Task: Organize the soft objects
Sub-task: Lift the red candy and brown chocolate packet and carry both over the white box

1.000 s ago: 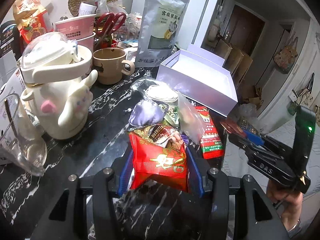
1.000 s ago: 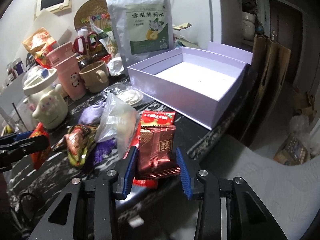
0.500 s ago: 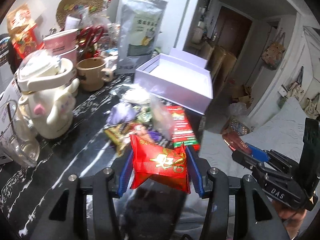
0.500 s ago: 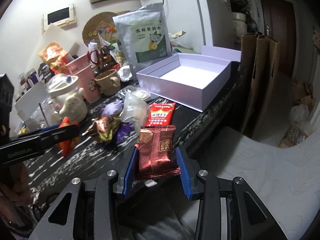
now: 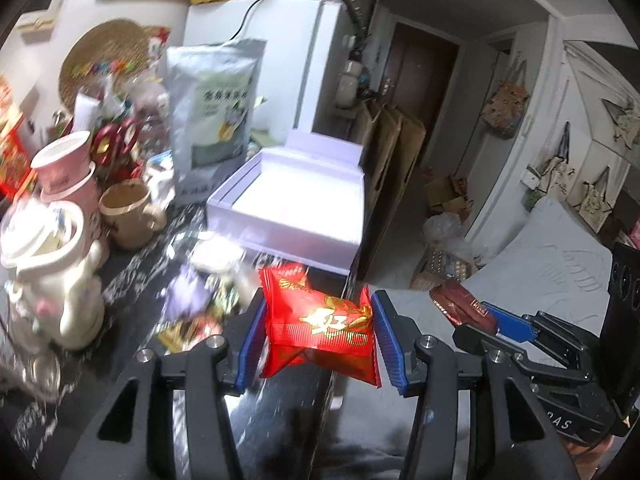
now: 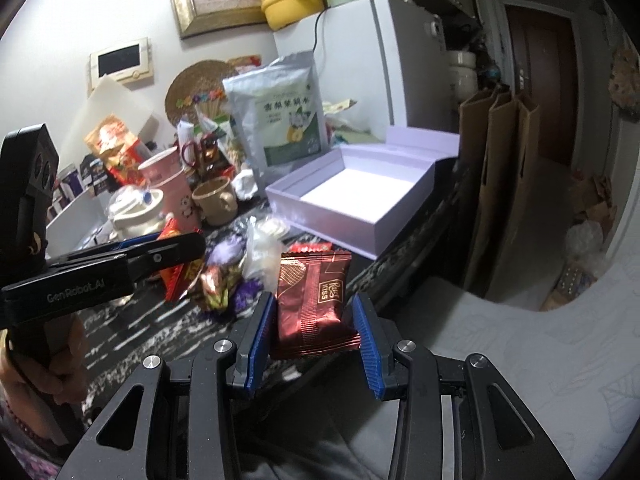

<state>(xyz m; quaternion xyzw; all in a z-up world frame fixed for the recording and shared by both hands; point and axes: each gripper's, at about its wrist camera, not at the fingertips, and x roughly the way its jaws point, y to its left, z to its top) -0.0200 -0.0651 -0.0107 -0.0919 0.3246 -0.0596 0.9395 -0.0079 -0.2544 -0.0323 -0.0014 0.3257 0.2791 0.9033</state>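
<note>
Red snack packet clamped between left gripper pads. Dark-red wafer packet clamped in right gripper. Lavender box observed open on dark marble counter.

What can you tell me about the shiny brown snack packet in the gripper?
The brown packet is a glossy, foil-like pillow pack, reddish brown, with crimped ends and a small label reading KISS. It stands upright, pinched from both sides by the blue pads of the right gripper, lifted off the dark marbled table. Nothing else touches it. It looks sealed and puffy.
</note>
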